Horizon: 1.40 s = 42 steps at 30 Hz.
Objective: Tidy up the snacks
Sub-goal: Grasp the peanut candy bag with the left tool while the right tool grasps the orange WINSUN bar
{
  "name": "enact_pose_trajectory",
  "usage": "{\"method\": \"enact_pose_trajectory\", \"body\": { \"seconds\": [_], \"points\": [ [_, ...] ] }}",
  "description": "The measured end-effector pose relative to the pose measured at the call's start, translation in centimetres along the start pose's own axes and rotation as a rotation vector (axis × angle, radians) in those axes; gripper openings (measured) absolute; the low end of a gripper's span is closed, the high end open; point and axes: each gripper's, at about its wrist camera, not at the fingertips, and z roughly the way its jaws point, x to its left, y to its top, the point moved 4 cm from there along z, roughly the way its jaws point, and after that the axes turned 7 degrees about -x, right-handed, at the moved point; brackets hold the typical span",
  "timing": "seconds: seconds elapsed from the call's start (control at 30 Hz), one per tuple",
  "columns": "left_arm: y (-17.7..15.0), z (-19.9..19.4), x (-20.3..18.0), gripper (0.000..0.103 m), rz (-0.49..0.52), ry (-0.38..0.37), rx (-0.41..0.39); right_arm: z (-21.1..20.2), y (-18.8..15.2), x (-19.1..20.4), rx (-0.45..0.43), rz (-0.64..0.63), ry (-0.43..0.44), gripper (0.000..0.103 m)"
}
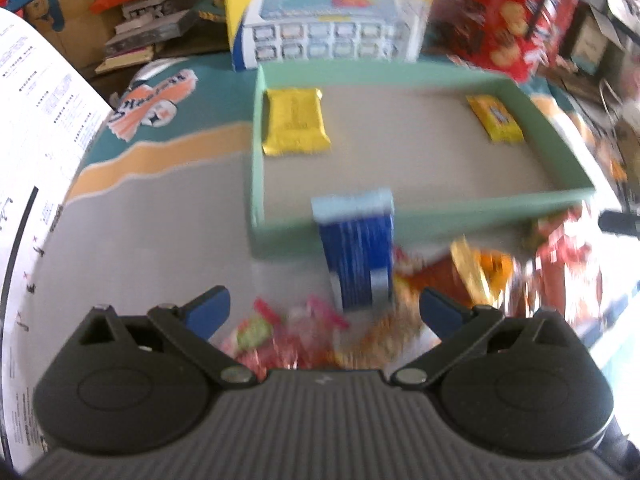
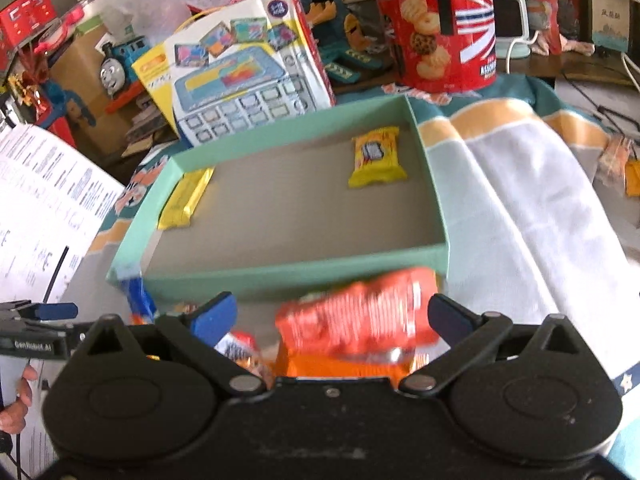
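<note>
A green tray (image 1: 440, 208) (image 2: 280, 272) holds a yellow flat packet (image 1: 296, 122) (image 2: 184, 200) at its left and a small yellow snack packet (image 1: 496, 118) (image 2: 376, 158) at its right. In front of the tray lies a pile of snacks: a blue packet (image 1: 356, 256) leaning on the tray's front wall, pink-green candies (image 1: 280, 332), red-orange packets (image 1: 480, 276). My left gripper (image 1: 324, 312) is open above the pile, empty. My right gripper (image 2: 332, 316) is open with an orange packet (image 2: 360, 316) between its fingers, not clamped.
A toy cash-register box (image 1: 320, 20) (image 2: 240, 72) and a red biscuit tin (image 2: 436, 24) stand behind the tray. White printed paper (image 1: 36, 140) (image 2: 44, 200) lies at the left. A patterned cloth (image 2: 520, 184) covers the table. More snacks (image 2: 620, 160) lie at the far right.
</note>
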Motion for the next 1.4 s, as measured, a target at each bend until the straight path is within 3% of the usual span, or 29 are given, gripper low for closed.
{"method": "enact_pose_trajectory", "body": {
  "seconds": [0.23, 0.53, 0.6, 0.73, 1.13, 1.4],
  "points": [
    [-3.2, -0.4, -1.2, 0.103, 0.074, -0.039, 0.022, 0.1, -2.2, 0.3, 0.019, -0.044, 0.018, 0.103],
    [-3.7, 0.8, -3.0, 0.101, 0.11, -0.03, 0.013, 1.9, -3.5, 0.5, 0.04, -0.11, 0.024, 0.097],
    [-3.6, 1.4, -3.2, 0.093, 0.1, -0.031, 0.016, 2.2, -3.9, 0.5, 0.049, -0.143, 0.02, 0.096],
    [-3.8, 2.4, -3.2, 0.059, 0.042, -0.048, 0.056, 2.4, -4.6, 0.8, 0.09, -0.164, 0.043, 0.09],
    [-5.3, 1.3, -1.9, 0.057, -0.04, -0.07, 0.097, 0.3, -8.0, 2.2, 0.141, -0.272, 0.062, 0.091],
    [-5.8, 0.9, -1.8, 0.066, -0.049, -0.048, 0.088, -1.0, -9.9, 3.8, 0.177, -0.385, 0.067, 0.091]
  ]
}}
